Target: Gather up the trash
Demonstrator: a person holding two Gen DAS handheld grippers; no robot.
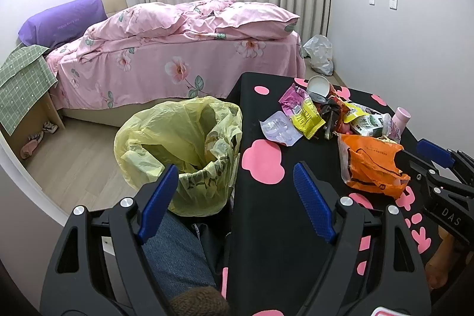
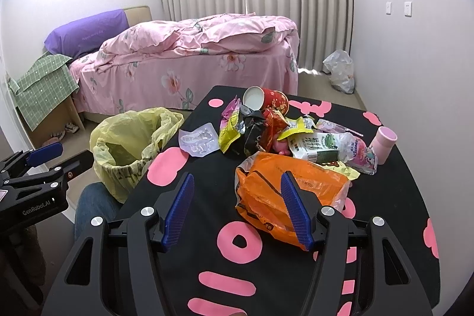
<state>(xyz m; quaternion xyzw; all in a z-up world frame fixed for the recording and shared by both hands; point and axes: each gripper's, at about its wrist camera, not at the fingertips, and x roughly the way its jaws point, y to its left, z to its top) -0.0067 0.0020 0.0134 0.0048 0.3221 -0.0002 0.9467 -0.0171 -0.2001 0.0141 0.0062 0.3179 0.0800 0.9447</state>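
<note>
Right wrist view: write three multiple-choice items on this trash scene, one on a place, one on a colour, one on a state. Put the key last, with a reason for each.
1. Where is the bin lined with a yellow bag?
A. on the table
B. on the floor beside the table's left edge
C. on the bed

2. What colour is the crumpled bag nearest the right gripper?
A. orange
B. green
C. white

3. How does the red cup at the far side of the pile lie?
A. upright
B. tipped on its side, white inside showing
C. crushed flat

Key:
1 B, it stands on the wood floor against the table.
2 A, orange plastic lies just ahead of the open gripper.
3 B, its round mouth faces the camera.
</note>
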